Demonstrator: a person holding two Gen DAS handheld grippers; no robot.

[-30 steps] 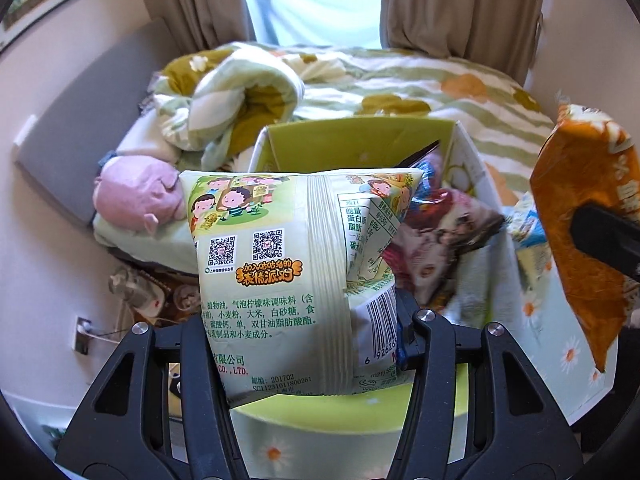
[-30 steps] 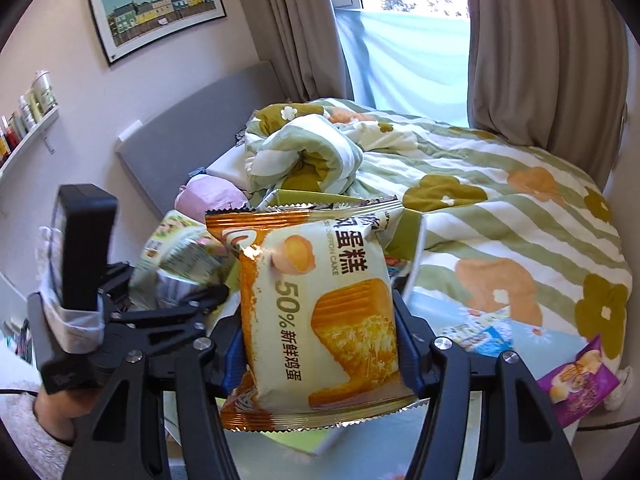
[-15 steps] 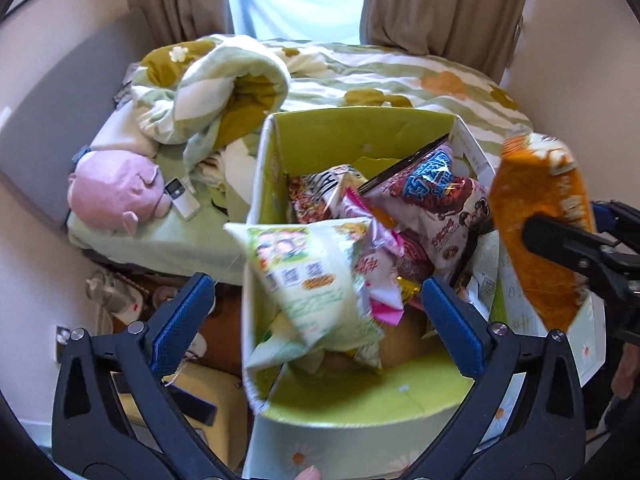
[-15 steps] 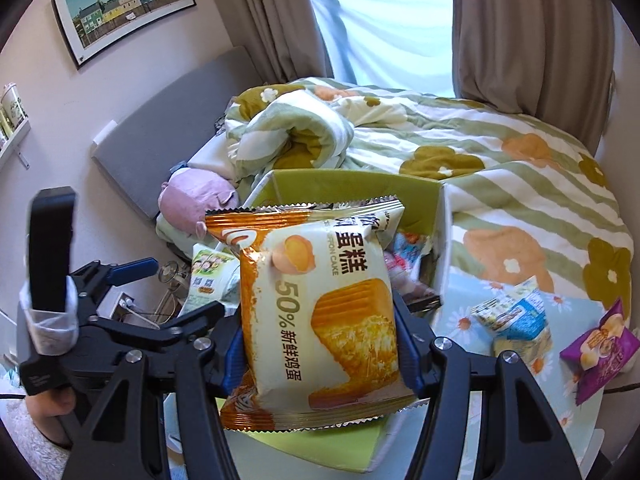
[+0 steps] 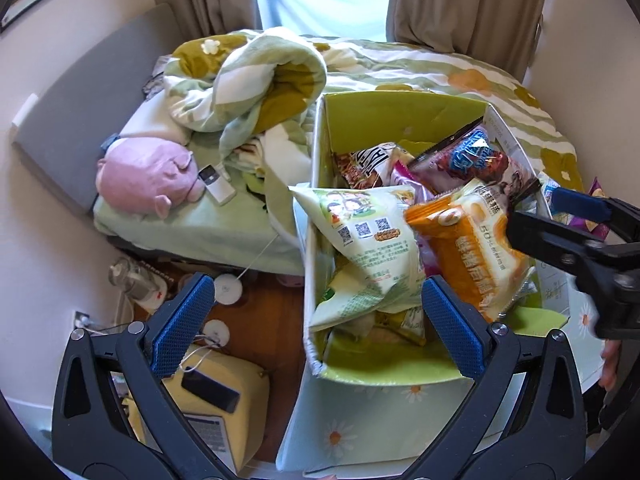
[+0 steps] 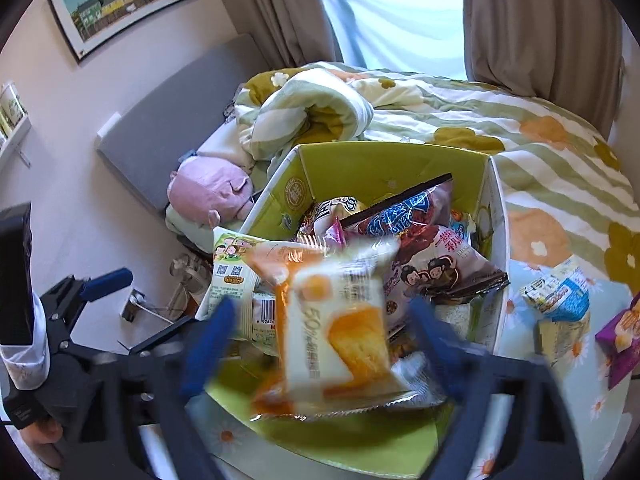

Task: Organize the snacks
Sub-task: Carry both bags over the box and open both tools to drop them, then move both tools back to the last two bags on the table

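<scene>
With both jaws just sprung wide, our left gripper and right gripper hold nothing: the green packet and orange cake packet drop into the box, leaving loose snacks outside.

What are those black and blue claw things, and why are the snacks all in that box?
Those claws are grippers, tools a person holds, one in each hand. Each carries a camera looking along its two fingers, so one picture is the left gripper's view and the other the right's. The left gripper is open with nothing in it. The right gripper has just been opening, and the orange cake packet between its fingers looks blurred, as if dropping free. It is going into the green box, beside the pale green snack bag and a purple bag. The box stands on a daisy-patterned cloth by a bed, where a few snacks still wait.
</scene>
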